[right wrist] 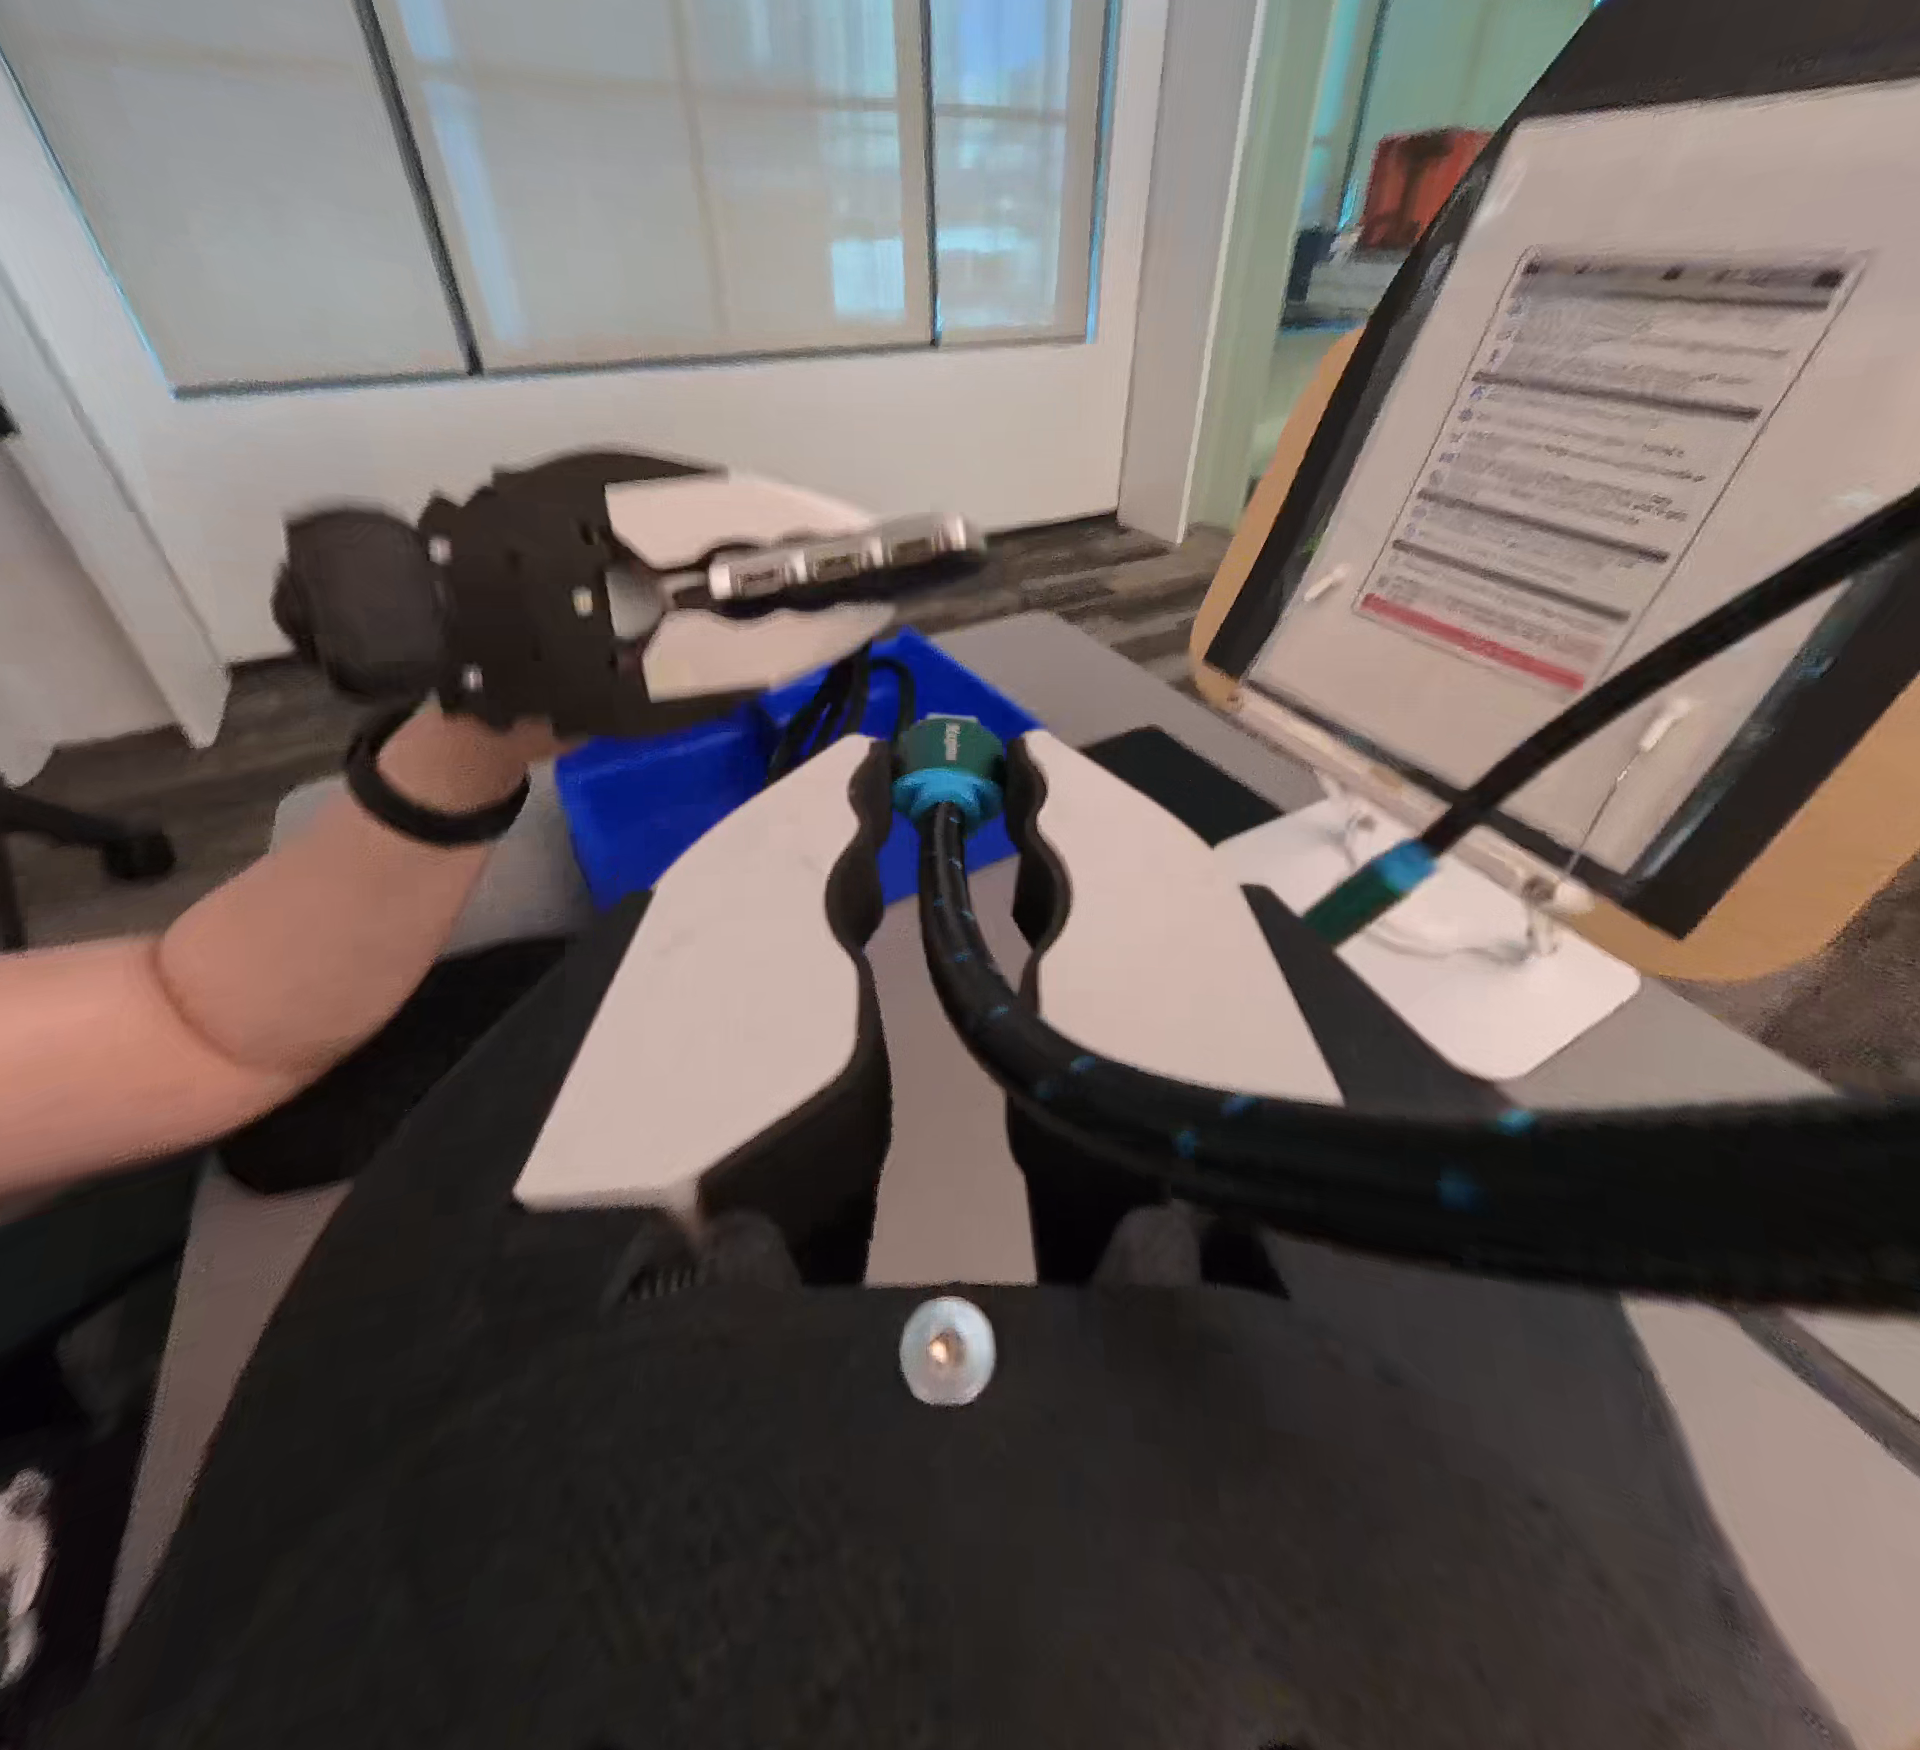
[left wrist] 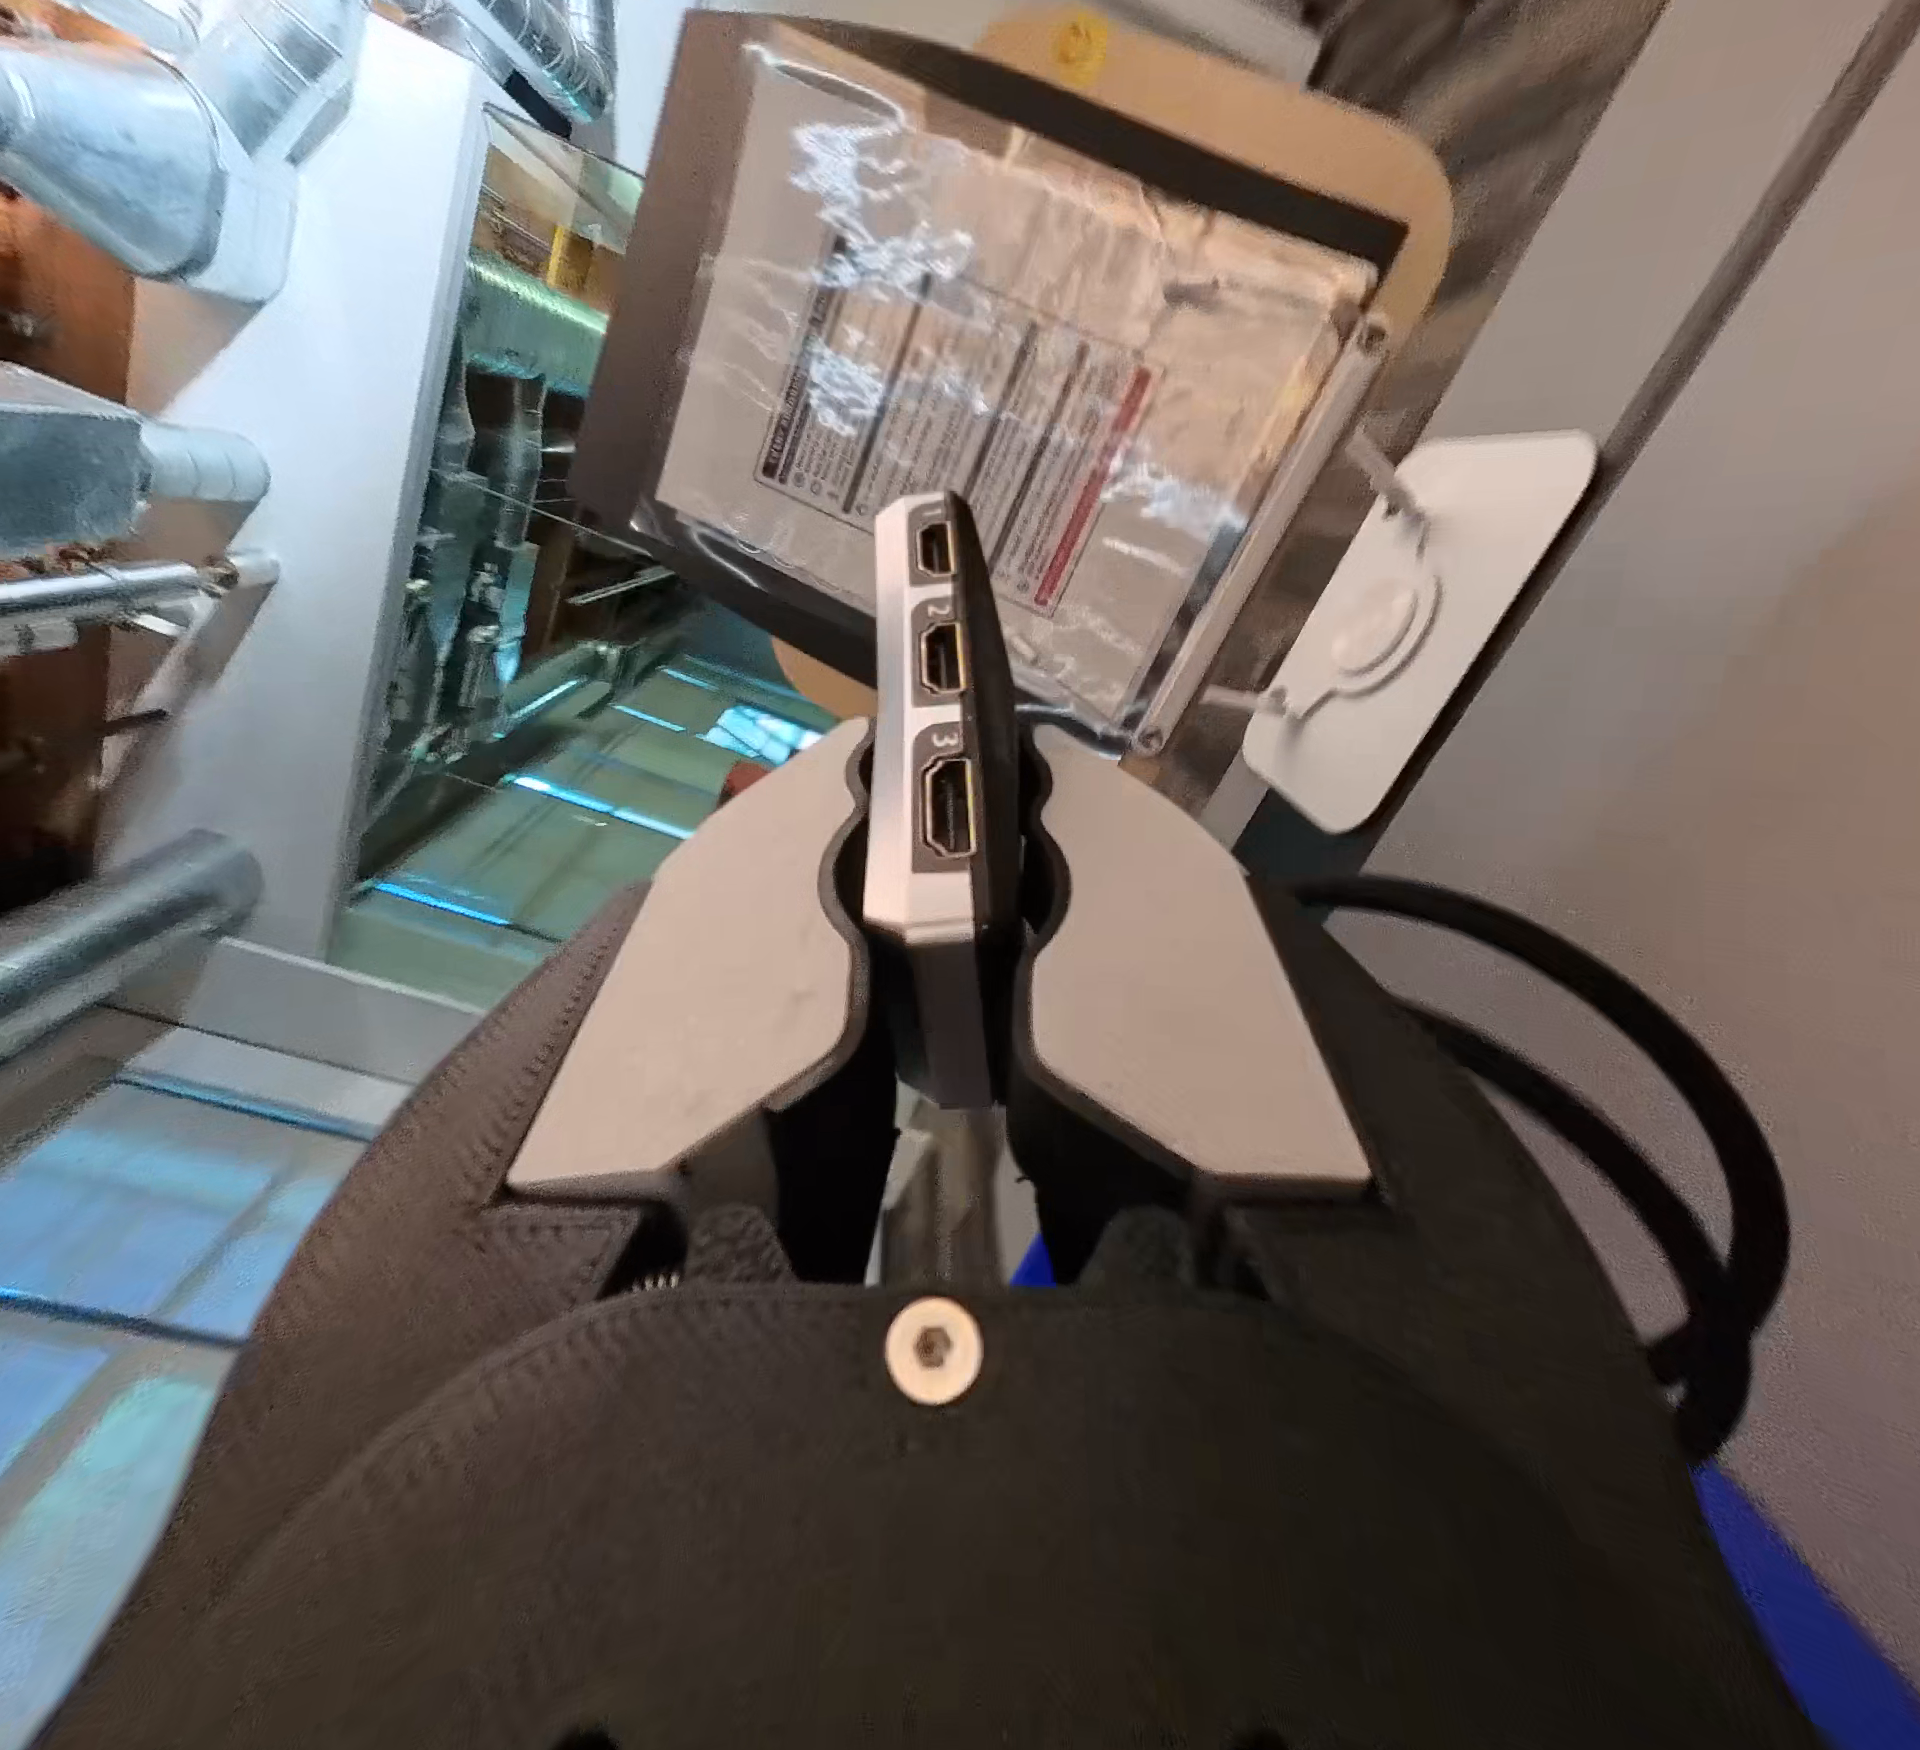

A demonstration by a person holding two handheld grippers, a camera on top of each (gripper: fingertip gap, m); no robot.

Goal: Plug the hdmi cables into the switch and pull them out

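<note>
Closed around a green-and-blue HDMI plug (right wrist: 948,755), the right gripper (right wrist: 943,801) pinches it near the fingertips, its black braided cable (right wrist: 1143,1077) trailing back to the right. Beyond sits a blue bin (right wrist: 665,796) on a grey table (right wrist: 1683,1077). Farther left, the left gripper (left wrist: 940,827) clamps a silver switch (left wrist: 925,744) edge-on — three ports apparently empty — before a framed printed sheet (left wrist: 997,370).

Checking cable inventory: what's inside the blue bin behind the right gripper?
Black cable loops rise out of the blue bin. The right gripper, shut on the green HDMI plug, covers most of the bin's inside, so anything else in there can't be seen.
</note>
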